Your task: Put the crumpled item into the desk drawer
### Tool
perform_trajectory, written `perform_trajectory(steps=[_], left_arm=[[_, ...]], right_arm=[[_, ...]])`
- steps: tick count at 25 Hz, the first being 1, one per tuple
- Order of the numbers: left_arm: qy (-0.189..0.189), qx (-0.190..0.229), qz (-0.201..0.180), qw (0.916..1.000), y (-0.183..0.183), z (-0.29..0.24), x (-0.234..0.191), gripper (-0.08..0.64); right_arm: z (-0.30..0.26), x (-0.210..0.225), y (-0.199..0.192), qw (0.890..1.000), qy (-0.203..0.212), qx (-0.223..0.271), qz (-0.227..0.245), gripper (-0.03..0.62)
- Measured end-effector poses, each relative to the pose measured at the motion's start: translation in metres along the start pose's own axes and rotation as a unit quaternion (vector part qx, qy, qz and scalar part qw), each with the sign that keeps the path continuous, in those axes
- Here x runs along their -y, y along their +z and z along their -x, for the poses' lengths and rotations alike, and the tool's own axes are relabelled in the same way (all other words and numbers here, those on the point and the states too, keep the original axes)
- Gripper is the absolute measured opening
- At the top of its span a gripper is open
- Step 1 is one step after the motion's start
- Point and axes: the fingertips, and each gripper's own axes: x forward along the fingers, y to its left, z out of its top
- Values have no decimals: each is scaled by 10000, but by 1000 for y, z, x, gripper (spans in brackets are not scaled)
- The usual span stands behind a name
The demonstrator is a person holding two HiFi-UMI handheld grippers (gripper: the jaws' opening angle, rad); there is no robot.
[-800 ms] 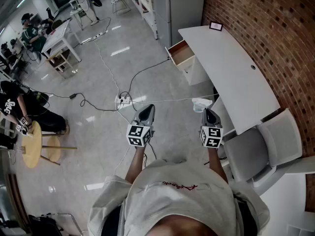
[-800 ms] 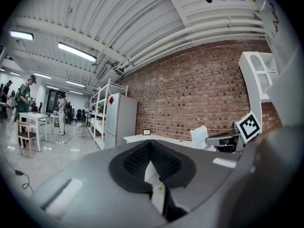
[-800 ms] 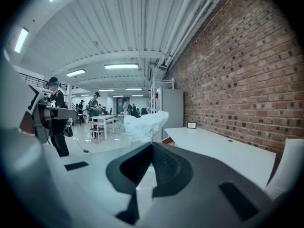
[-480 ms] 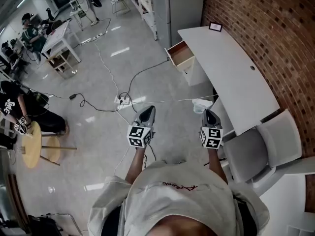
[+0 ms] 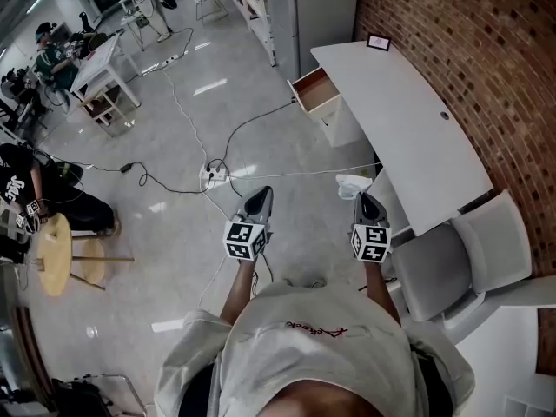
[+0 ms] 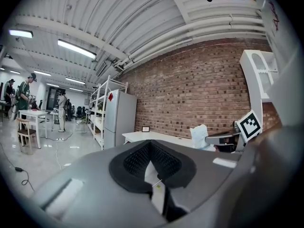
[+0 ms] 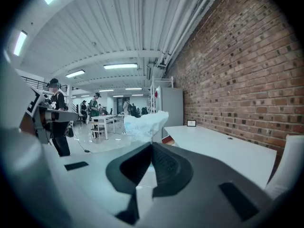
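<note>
A crumpled white item [image 5: 353, 183] sticks out from the tip of my right gripper [image 5: 364, 201], whose jaws are shut on it; in the right gripper view the crumpled item [image 7: 144, 124] rises just past the jaws. My left gripper [image 5: 260, 200] is shut with nothing in it and held level beside the right one. The white desk [image 5: 408, 129] runs along the brick wall at the right. Its drawer [image 5: 316, 93] stands pulled open at the desk's far end, well ahead of both grippers. From the left gripper view I see the crumpled item [image 6: 201, 137] and the right gripper's marker cube.
A grey office chair [image 5: 460, 259] stands at the desk's near end, right of my right gripper. Cables and a power strip [image 5: 214, 175] lie on the shiny floor ahead. A small framed card [image 5: 378, 43] sits on the desk's far corner. People, tables and a round stool [image 5: 54, 256] are off left.
The view has shifted slightly forward toward the desk; both grippers keep their pose and the right one still holds the crumpled item.
</note>
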Motion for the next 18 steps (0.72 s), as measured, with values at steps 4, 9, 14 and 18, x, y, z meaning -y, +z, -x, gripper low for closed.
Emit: perform_trajectory(steps=[4,9,14,18], left_arm=[[-15,-69,85,9999,-9,-9,11,9],[-87,-111,100,9999,-13,-28,31,9],[-78,-157,80,9998,-14,-42,45,9],[-29,-219,99,9997,-21,-48,45,9]], right_arm=[[0,7,-8,9999,79,-116,91,12],[2,21,-15,9995,192,-173,184,12],[-2,36,-17,9993,267,-198,171,12],[-8,45,-22,9992,277,-246,131,12]])
